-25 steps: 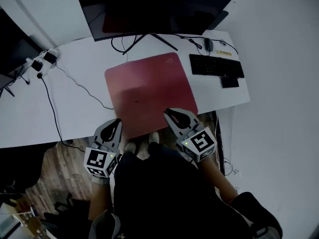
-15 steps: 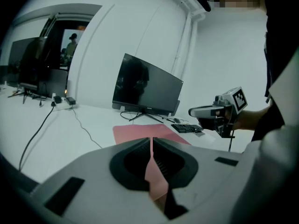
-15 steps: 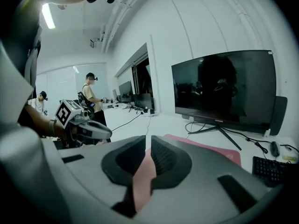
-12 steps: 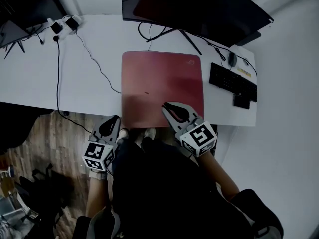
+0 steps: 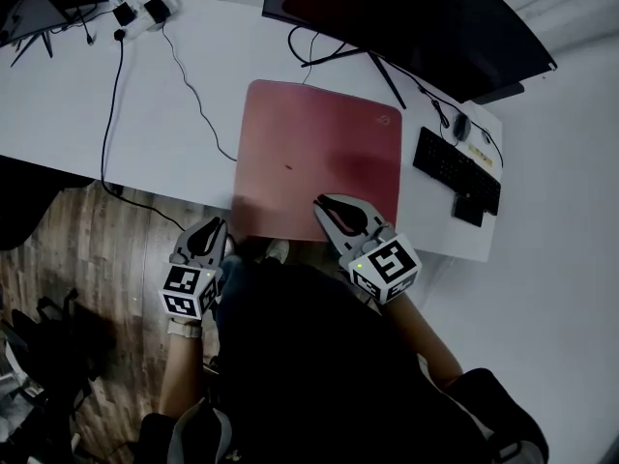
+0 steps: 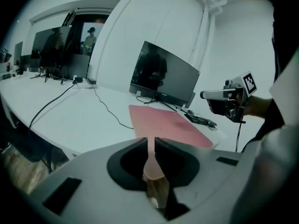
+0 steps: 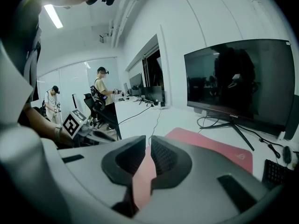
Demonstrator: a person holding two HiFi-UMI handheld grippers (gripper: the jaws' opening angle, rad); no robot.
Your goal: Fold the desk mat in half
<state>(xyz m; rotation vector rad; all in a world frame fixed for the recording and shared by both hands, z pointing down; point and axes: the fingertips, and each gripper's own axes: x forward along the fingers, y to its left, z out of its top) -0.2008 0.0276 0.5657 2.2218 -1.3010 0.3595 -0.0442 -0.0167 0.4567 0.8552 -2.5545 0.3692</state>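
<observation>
1. Lower than a second before, my left gripper (image 6: 150, 140) hung off the near edge of the desk (image 5: 116, 114), just short of the near left corner of the desk mat (image 5: 319, 153). Its jaws had just been opening to a thin slit, with nothing between them.
2. My right gripper (image 7: 148, 138) hovered over the desk mat's near edge, jaws clenched almost together, gripping nothing.
3. The red desk mat lay flat and unfolded, reaching the desk's near edge.
4. Beyond it sat the keyboard (image 5: 455, 167) at the right, then the monitor (image 5: 416, 17).

Grey left tool (image 5: 217, 224), right tool (image 5: 321, 202), marker cubes (image 5: 387, 269), dark clothing (image 5: 309, 365)
</observation>
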